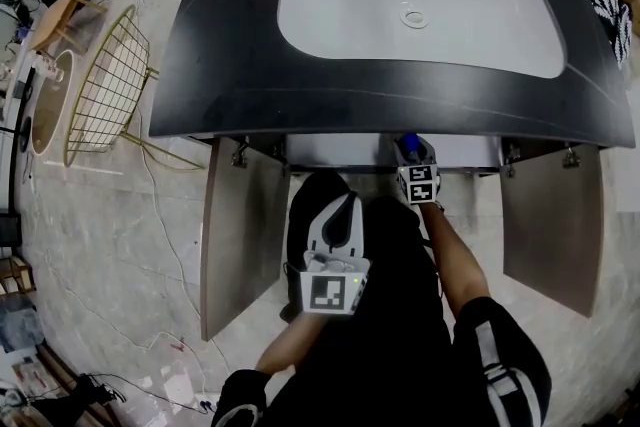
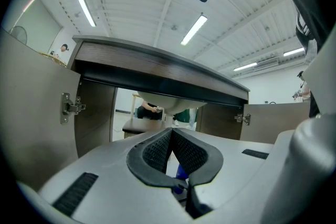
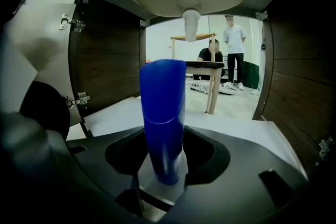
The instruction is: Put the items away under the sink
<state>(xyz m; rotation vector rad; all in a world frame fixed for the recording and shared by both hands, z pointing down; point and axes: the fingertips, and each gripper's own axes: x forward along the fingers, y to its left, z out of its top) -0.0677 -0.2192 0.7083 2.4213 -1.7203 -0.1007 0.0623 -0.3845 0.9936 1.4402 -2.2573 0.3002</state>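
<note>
Head view: right claw (image 1: 412, 155) at the cabinet (image 1: 340, 151) mouth, bottle (image 1: 407, 142) at its tips. Left claw (image 1: 348, 205) is farther back.
Left gripper view: pressed together, empty.
Right gripper view: spread round the upright bottle on the cabinet floor (image 3: 236, 123). Grip looks slack, so next move is probably straight back out.

The left gripper (image 1: 348, 205) is hovering near the body, pointing level, jaws pressing together. The right arm (image 1: 455, 260) is reaching farther ahead, the right gripper (image 1: 412, 153) tilting downward, jaws standing apart.
</note>
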